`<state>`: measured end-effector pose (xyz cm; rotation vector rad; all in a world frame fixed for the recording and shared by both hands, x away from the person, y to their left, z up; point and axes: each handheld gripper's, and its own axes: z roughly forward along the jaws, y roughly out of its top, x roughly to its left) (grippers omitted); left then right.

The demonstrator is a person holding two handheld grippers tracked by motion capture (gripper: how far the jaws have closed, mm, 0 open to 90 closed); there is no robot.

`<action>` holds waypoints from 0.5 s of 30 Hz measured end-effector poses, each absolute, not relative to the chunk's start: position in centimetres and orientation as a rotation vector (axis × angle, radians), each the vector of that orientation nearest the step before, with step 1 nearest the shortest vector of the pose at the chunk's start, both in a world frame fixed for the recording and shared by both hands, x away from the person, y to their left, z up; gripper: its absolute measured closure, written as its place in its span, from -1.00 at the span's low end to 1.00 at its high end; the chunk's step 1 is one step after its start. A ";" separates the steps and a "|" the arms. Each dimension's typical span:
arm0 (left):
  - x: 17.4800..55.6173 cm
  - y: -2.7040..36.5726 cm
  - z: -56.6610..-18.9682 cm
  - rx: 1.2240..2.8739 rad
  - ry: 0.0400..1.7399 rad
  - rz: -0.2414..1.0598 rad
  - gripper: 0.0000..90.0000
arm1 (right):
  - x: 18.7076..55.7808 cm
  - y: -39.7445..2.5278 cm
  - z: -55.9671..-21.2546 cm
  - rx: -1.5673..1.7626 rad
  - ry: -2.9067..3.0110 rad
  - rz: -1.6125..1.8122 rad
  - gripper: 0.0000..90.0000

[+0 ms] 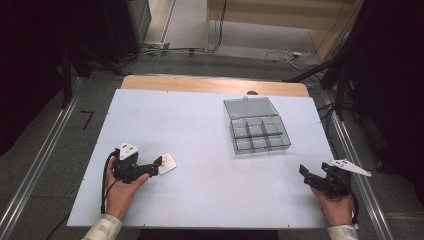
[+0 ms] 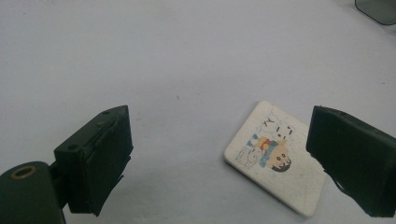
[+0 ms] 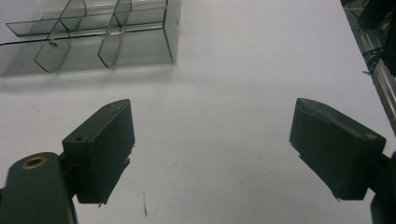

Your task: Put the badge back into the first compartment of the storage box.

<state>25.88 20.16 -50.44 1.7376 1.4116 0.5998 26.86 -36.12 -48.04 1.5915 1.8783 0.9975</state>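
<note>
White table sheet [image 1: 200, 150] mid-frame, grey floor [image 1: 50, 150] and cables [image 1: 290, 54] above. Left gripper [image 1: 159, 165] spread beside picture tile [image 1: 168, 163], lower left. Right gripper [image 1: 306, 175] spread, lower right. Clear compartment box [image 1: 256, 126] upper right.

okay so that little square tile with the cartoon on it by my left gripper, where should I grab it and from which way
Probably by two opposite edges, coming down from above. The tile lies flat on the white table, picture side up, so only its thin rim offers purchase. The left gripper is open, its jaws already straddling the tile's near corner; lower the tips to the table and close across the rim.
</note>
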 end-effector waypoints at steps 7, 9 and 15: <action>26.0 19.4 -50.7 1.764 1.382 0.602 -0.83 | 26.9 -36.0 -48.0 1.591 1.880 0.996 -0.72; 26.0 19.3 -50.7 1.774 1.372 0.604 -0.83 | 26.9 -36.0 -48.0 1.591 1.880 0.996 -0.72; 26.2 18.7 -51.0 1.804 1.344 0.586 -0.83 | 26.9 -36.0 -48.0 1.594 1.881 0.997 -0.72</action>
